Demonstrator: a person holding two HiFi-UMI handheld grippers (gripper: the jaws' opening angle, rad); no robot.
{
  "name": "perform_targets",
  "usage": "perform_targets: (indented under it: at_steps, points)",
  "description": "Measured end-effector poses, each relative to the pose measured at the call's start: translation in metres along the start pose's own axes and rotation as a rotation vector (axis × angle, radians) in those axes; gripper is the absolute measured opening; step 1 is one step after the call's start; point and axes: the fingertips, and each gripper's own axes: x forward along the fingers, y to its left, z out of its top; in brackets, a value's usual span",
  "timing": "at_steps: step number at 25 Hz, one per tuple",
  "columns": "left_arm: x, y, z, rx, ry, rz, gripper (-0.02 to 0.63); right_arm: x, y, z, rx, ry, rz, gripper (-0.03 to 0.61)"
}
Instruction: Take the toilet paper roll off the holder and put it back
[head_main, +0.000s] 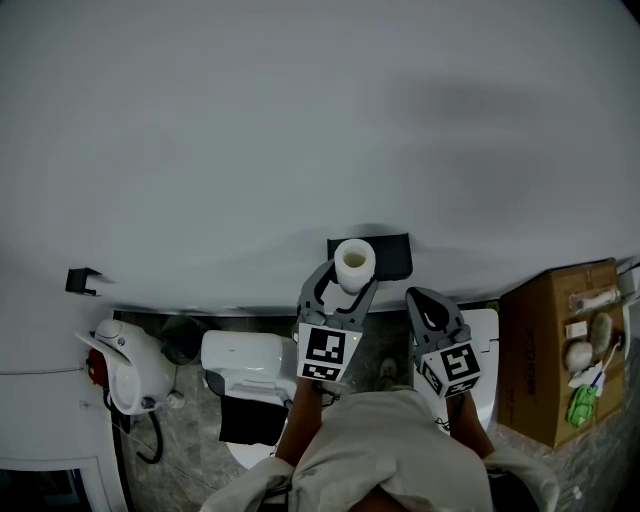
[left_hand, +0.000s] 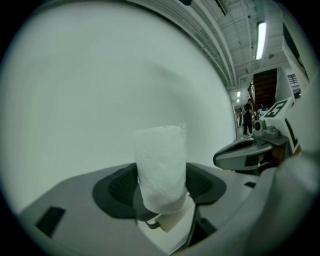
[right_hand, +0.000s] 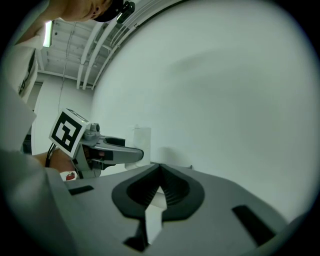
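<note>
The left gripper (head_main: 343, 283) has its fingers spread wide around the toilet paper roll (head_main: 354, 262), with the pads pressing its soft sides. The roll stands upright between them and pokes above the fingertips. Just beyond those fingertips, on the wall (head_main: 300, 130), sits the black holder (head_main: 393, 257). The roll appears to be clear of it, though the head view is too small to be sure. The right gripper (head_main: 428, 303) hangs beside the left, fingers closed together on nothing. The risk from here is that the soft paper squashes or slips in the grip, so the roll tilts and misses the holder. A loose end could also unwind and snag.
</note>
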Motion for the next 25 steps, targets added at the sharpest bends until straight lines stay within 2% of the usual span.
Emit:
perform_targets:
  at_steps: [18, 25]
  points:
    - [-0.060, 0.004, -0.004, 0.002, -0.076, -0.015, 0.298, -0.020, 0.043, -0.001, -0.024, -0.005, -0.046, -0.003]
    - [-0.077, 0.004, -0.016, 0.014, -0.065, -0.023, 0.297, -0.027, 0.056, -0.005, -0.024, 0.000, -0.070, -0.003]
